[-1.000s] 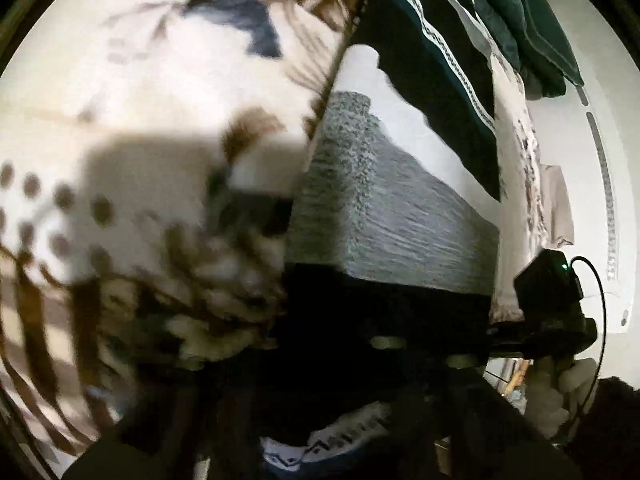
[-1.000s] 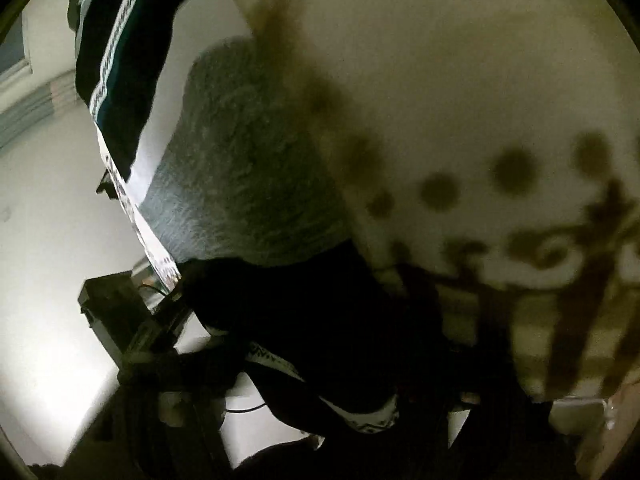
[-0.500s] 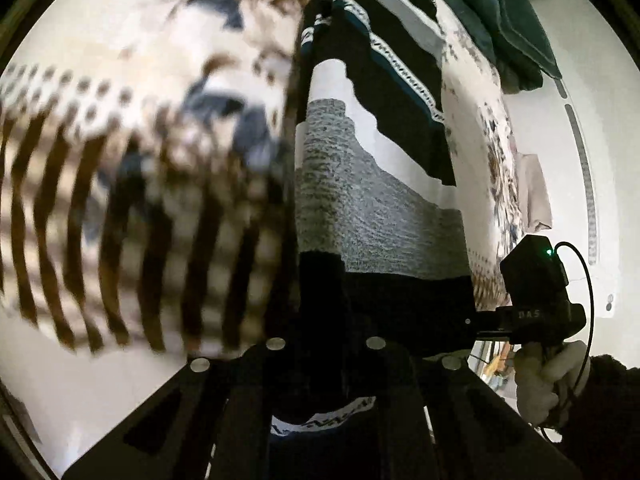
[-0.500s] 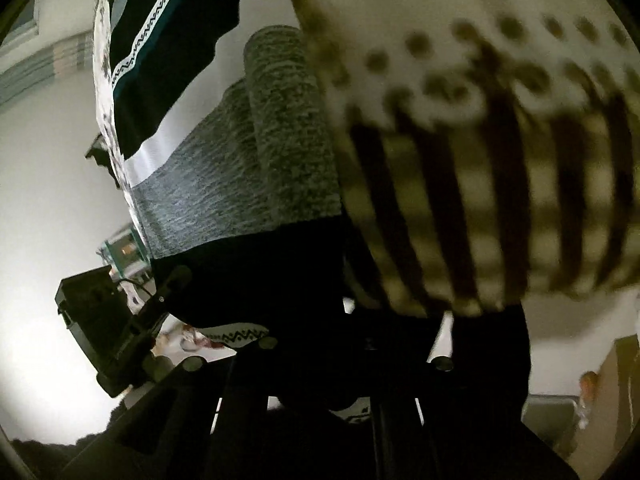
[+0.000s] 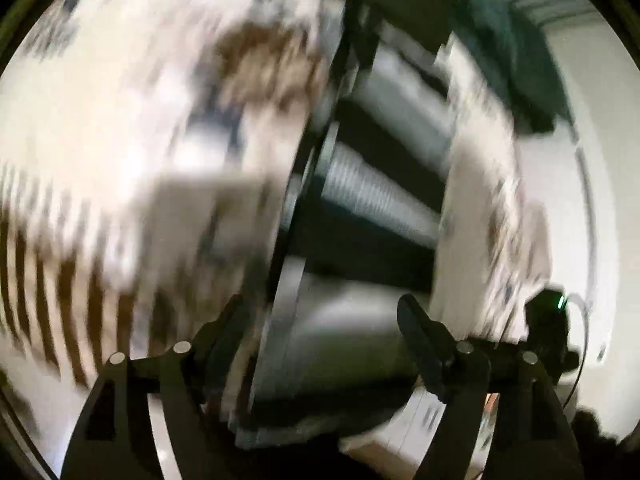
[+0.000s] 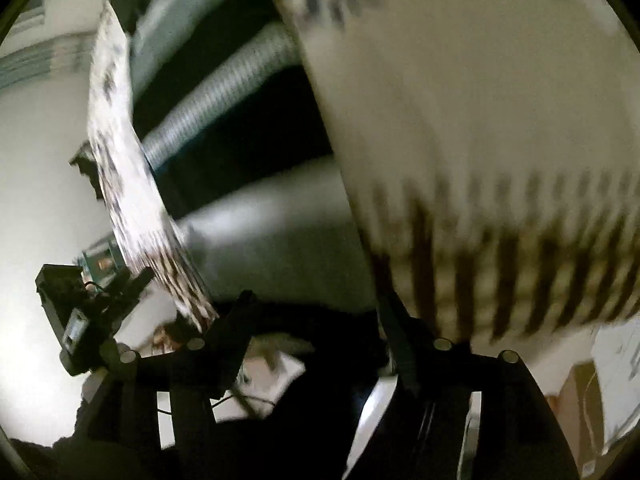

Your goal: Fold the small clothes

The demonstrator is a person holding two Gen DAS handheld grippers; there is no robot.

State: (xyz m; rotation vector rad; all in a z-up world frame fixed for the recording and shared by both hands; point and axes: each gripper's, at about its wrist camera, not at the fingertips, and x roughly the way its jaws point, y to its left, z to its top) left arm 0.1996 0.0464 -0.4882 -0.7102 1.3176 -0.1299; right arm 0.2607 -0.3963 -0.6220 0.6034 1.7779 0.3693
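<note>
Looks like a home bedroom, though both views v. blurred. Bed w/ a cream blanket point(image 5: 132, 120), printed in brown florals, dots and stripes, fills most of each view; its striped edge hangs down over the bed's side in the right wrist view. Striped knit garment point(image 5: 372, 208) in black, grey and white spread along the blanket's edge. Dark green bedding or clothes point(image 5: 516, 52) heaped at the far end. Plain white walls point(image 6: 36, 160) around. Cardboard-coloured box point(image 6: 576, 404) low at right, details unclear.

The garment point(image 5: 372, 208) has black, white and heathered grey bands; the blanket point(image 5: 132, 128) under it is cream with brown stripes and blue-grey blotches, all blurry.
</note>
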